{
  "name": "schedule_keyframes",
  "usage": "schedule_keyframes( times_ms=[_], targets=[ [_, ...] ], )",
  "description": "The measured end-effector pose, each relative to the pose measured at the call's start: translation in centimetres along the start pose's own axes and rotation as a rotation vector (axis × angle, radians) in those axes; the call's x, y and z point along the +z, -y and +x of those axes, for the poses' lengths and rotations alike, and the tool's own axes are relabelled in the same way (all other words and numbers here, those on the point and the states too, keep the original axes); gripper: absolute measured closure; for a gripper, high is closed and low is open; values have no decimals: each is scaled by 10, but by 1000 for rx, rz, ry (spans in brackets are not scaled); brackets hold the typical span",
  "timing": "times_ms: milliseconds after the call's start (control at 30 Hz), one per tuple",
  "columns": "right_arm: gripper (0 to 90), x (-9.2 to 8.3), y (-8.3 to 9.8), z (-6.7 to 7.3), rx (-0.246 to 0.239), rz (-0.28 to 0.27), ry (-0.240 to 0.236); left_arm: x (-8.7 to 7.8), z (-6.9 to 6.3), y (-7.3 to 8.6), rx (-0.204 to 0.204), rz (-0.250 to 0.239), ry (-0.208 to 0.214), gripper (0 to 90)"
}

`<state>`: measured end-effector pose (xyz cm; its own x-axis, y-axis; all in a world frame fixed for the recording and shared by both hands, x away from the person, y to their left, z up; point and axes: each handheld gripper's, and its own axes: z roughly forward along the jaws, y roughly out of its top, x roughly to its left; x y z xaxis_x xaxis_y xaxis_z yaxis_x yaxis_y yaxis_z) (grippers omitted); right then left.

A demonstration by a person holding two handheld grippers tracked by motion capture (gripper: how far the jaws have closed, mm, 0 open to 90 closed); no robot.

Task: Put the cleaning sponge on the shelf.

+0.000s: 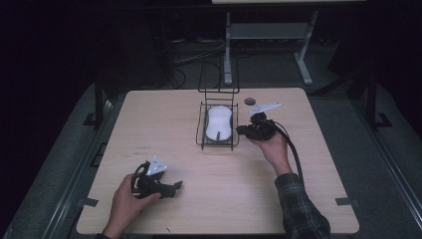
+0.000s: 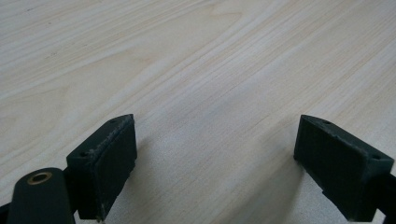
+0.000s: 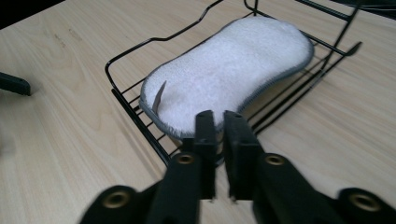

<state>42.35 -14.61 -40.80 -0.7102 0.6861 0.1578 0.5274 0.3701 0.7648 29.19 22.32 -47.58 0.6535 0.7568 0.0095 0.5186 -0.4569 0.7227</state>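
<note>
A white, grey-edged sponge (image 1: 219, 123) lies flat in a black wire rack (image 1: 201, 135) at the middle of the wooden table. My right gripper (image 1: 242, 130) sits just right of the rack's near corner, pointing left at it. In the right gripper view its jaws (image 3: 219, 122) stand a narrow gap apart with nothing between them, just short of the sponge (image 3: 229, 70) and the rack's rim (image 3: 133, 112). My left gripper (image 1: 175, 187) rests near the table's front left. It stands wide open (image 2: 215, 128) over bare wood.
A small dark round disc (image 1: 250, 101) lies on the table behind the right gripper. The rack has a tall wire back (image 1: 218, 74) rising at its far end. A white desk frame (image 1: 228, 50) stands on the floor beyond the table.
</note>
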Motion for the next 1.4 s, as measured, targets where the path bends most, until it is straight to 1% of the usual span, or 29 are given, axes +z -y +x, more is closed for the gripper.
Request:
schedule_keyframes(
  times_ms=[67,100,133,200,233,267,300,333,400,433,467,500,633,700,733,800,867,900,933,967,1000,1067,1100,1133,1167,1200,1233,1300,1400],
  targets=[
    [753,-6,4,-1,-4,2,6,0,0,0,0,0,0,123],
    [677,-13,8,-1,2,1,9,0,0,0,0,0,2,123],
    [631,-16,11,-1,8,3,16,0,0,0,0,1,2,123],
    [553,-24,19,-1,14,1,33,0,0,0,0,2,2,123],
    [553,-24,19,-1,14,1,33,0,0,0,0,2,2,123],
    [485,-29,27,-1,12,-3,58,0,0,0,0,2,1,123],
    [485,-29,27,-1,12,-3,58,0,0,0,0,2,1,123],
    [437,-34,35,-2,20,2,72,0,0,0,0,1,0,123],
    [406,-40,43,-2,33,-1,74,0,0,0,0,-2,0,124],
    [379,-44,49,-3,50,-5,78,0,0,0,0,-2,0,124],
    [372,-46,53,-3,60,-7,81,0,0,0,0,-3,0,124],
    [372,-46,53,-3,60,-7,81,0,0,0,0,-3,0,124],
    [296,-56,74,-3,83,-25,100,0,0,0,0,-3,0,123],
    [268,-61,84,-1,77,-19,133,0,0,0,0,-3,0,123],
    [260,-63,87,-1,77,-12,138,0,0,0,0,-3,0,123],
    [241,-72,102,1,94,-3,144,0,0,0,0,-3,1,123],
    [240,-74,105,1,98,-2,149,0,0,0,1,-2,1,124],
    [236,-77,109,2,102,-2,152,0,0,0,4,0,0,123],
    [214,-83,118,2,122,3,149,0,0,0,0,-3,0,123],
    [214,-83,118,2,122,3,149,0,0,0,0,-3,0,123],
    [201,-89,125,3,130,2,152,0,0,0,0,-3,0,124],
    [188,-94,133,4,134,-2,160,0,0,0,1,-3,0,123],
    [188,-94,133,4,134,-2,160,0,0,0,1,-3,0,124],
    [176,-97,140,5,140,-2,189,0,0,0,1,-3,0,124],
    [165,-98,142,6,145,-2,197,0,0,0,1,-3,0,124],
    [162,-100,147,7,144,0,203,0,0,0,0,-4,-1,123],
    [162,-100,147,7,144,0,203,0,0,0,0,-4,-1,124],
    [144,-103,157,8,147,6,218,0,0,0,0,-4,-1,124],
    [140,-104,164,9,141,17,235,0,0,0,-1,-5,0,124]
  ],
)
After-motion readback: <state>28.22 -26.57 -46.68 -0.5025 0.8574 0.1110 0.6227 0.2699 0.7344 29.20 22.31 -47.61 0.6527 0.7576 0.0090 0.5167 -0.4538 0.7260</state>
